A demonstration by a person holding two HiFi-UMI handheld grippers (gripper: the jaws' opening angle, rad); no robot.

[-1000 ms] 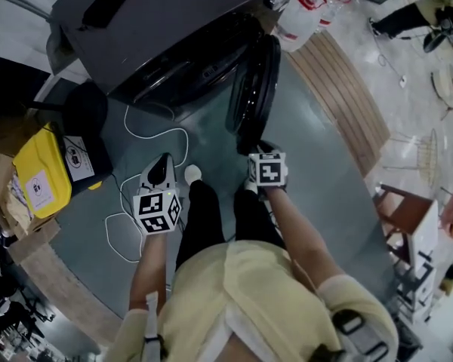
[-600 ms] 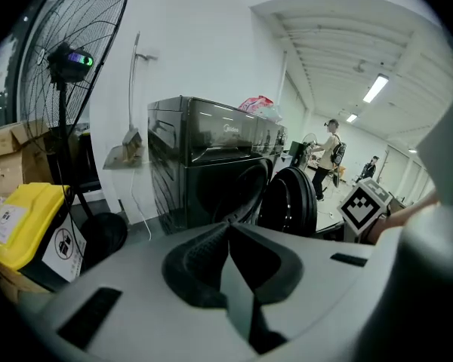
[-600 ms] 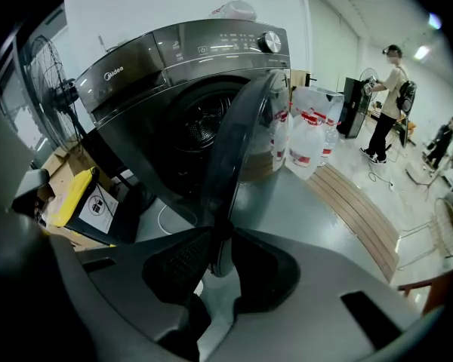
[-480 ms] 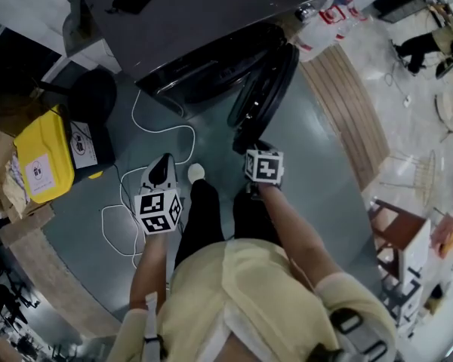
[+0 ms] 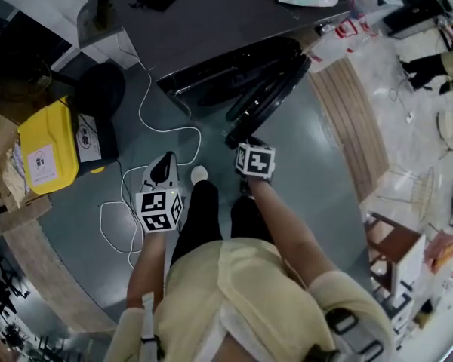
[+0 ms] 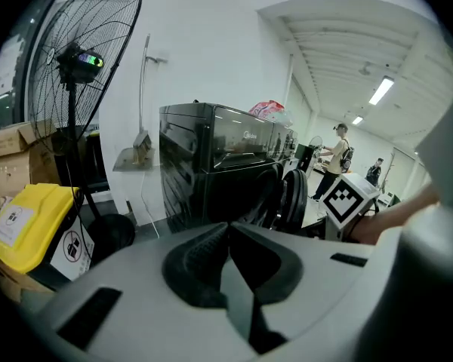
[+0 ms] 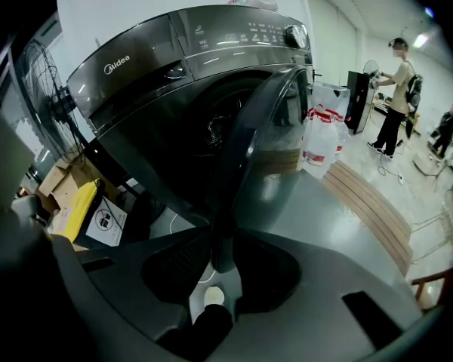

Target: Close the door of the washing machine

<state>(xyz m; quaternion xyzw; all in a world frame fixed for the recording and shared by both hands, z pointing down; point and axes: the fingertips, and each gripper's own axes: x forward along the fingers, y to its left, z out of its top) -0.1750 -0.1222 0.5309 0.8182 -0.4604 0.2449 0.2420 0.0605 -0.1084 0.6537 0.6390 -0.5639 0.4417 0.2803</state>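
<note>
Head view. Looking steeply down on the washing machine (image 5: 211, 21), dark-topped, at 12 o'clock. Door (image 5: 270, 95) at 1 o'clock, standing out from the front at a slant, roughly half swung, with a plain wedge of gap between it and the cabinet. Right gripper (image 5: 240, 140) at the door's free end, its 7 o'clock tip, marker cube just behind. Left gripper (image 5: 164, 168) well apart at 9 o'clock, over the grey floor near a white cable (image 5: 152, 130), touching nothing. Yellow bin (image 5: 47, 145) farther out, also at 9 o'clock.

Left gripper view. Jaws pressed together tip to tip, nothing between them, so idle. Machine straight ahead at 12 o'clock, door edge-on at 1 o'clock beside the other gripper's cube. Standing fan (image 6: 79, 59) at 10 o'clock.

Right gripper view. Jaws clamped on the door's rim, the dark edge running down between the pads and ending there. Drum opening (image 7: 215, 138) fully exposed at 11 o'clock of the jaws, the door rising toward 1 o'clock and clearly off the front. White jugs (image 7: 321, 138) on the floor at 2 o'clock.

Progress, as a judgement: hold on the door taken, closing apparently under way but far from finished. Left to do: swing the door across the remaining gap, press it flush until latched, then release.
</note>
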